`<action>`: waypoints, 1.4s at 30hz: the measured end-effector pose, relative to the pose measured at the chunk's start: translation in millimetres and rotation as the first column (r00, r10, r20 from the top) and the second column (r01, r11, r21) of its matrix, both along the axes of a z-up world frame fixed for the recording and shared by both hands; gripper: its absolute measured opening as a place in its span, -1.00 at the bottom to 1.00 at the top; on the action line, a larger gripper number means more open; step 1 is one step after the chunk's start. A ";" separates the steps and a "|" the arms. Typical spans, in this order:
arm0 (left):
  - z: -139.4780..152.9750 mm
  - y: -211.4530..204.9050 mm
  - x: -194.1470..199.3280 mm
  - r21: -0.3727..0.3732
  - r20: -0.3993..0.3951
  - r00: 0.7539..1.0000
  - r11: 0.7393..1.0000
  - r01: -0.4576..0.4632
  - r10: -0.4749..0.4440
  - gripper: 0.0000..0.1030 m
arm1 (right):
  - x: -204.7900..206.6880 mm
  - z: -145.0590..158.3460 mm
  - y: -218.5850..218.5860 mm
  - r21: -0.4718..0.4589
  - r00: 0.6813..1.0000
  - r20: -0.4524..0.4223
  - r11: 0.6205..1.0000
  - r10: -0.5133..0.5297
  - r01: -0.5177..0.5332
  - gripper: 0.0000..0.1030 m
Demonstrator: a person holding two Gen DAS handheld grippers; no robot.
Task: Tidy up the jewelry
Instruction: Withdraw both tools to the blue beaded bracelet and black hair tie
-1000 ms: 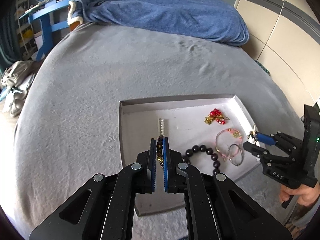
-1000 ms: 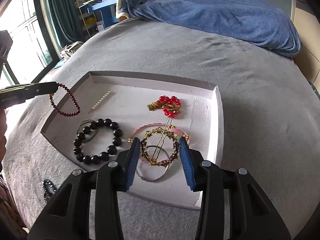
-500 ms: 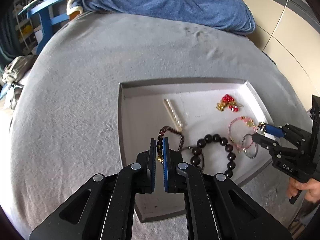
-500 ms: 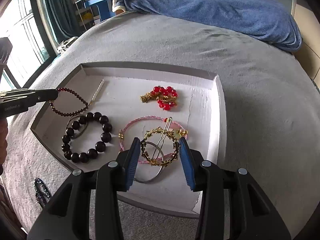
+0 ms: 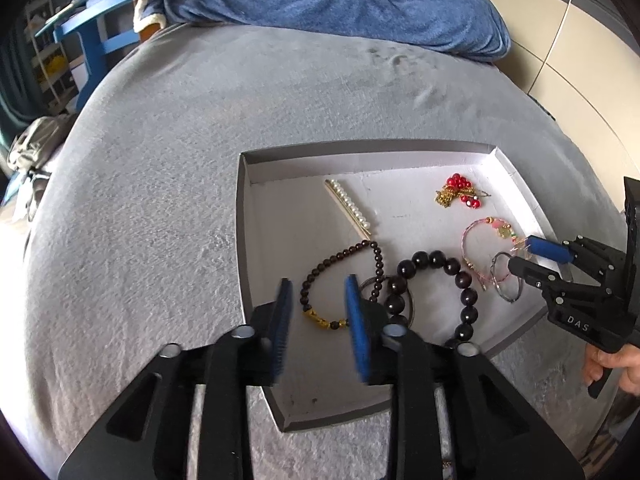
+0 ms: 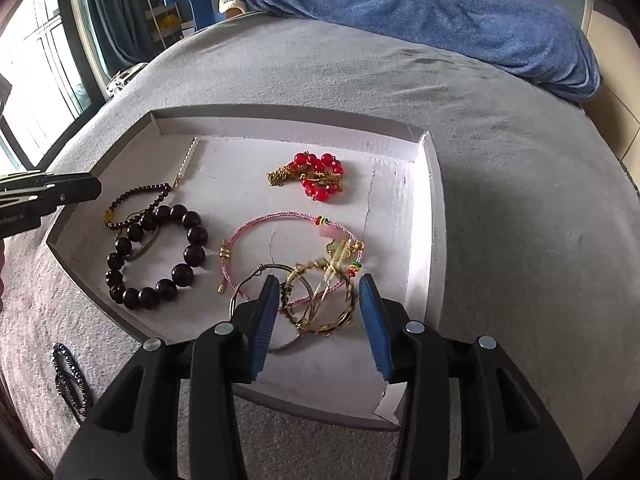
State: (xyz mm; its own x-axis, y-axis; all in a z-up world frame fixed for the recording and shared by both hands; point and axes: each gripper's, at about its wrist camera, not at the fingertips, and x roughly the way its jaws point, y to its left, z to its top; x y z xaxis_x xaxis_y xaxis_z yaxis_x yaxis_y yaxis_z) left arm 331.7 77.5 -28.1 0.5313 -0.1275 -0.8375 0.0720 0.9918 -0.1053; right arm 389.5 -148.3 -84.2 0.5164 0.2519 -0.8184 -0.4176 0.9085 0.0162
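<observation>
A white shallow tray [image 5: 360,148] [image 6: 280,120] with a grey rim lies on the grey bed. My left gripper [image 5: 319,312] hangs over its near left corner, jaws opening. The small dark-bead bracelet [image 5: 320,268] [image 6: 140,192] lies loose on the tray floor beyond the pads, overlapping a thin ring. My right gripper [image 6: 319,316] [image 5: 532,258] is over the tray's right side, jaws opening. A gold wreath hair clip [image 6: 320,320] sits between its pads, and neither pad presses on it. It rests on a pink cord bracelet [image 6: 280,216] and a silver hoop [image 6: 256,276].
In the tray also lie a large black-bead bracelet [image 5: 438,258] [image 6: 196,236], a pearl hair clip [image 5: 352,208] and a red-bead brooch [image 6: 316,176]. A black beaded piece [image 6: 70,380] lies on the bed, left of the tray's front edge. A blue blanket [image 5: 340,0] covers the far end.
The left jaws have come apart and let go of the small dark-bead bracelet, which now lies in the tray. The right jaws have widened around the gold wreath clip, now down on the tray.
</observation>
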 end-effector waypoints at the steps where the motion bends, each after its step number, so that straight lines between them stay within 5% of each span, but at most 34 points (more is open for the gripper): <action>1: 1.7 -0.1 -1.4 -0.001 0.009 1.000 1.000 -0.003 0.003 -0.01 | -0.3 0.7 -0.8 0.004 1.000 0.002 1.000 -0.001 0.001 -0.03; 6: 10.5 -2.8 -9.8 0.000 0.043 0.999 1.000 -0.015 0.015 0.12 | -4.4 9.0 -4.5 0.035 1.000 0.019 0.999 -0.012 0.011 -0.01; 9: 13.8 -3.8 -16.7 -0.011 0.061 0.998 1.000 -0.027 0.027 0.44 | -10.9 13.0 -1.8 0.046 1.000 0.029 0.999 -0.008 0.006 0.00; 16: 20.6 -8.8 -35.2 0.000 0.093 0.995 1.000 -0.028 0.027 0.50 | -22.5 21.1 1.8 0.058 0.999 0.051 0.998 -0.001 -0.002 0.08; 35: -1.5 -1.0 -114.1 0.014 0.062 0.998 1.000 0.024 -0.025 0.51 | -80.4 37.5 10.3 0.109 0.994 0.104 0.992 0.045 -0.056 0.09; 42: -23.3 -9.8 -125.2 0.037 0.009 0.996 0.996 0.085 -0.085 0.26 | -95.3 30.3 18.3 0.115 0.994 0.087 0.990 0.069 -0.079 0.09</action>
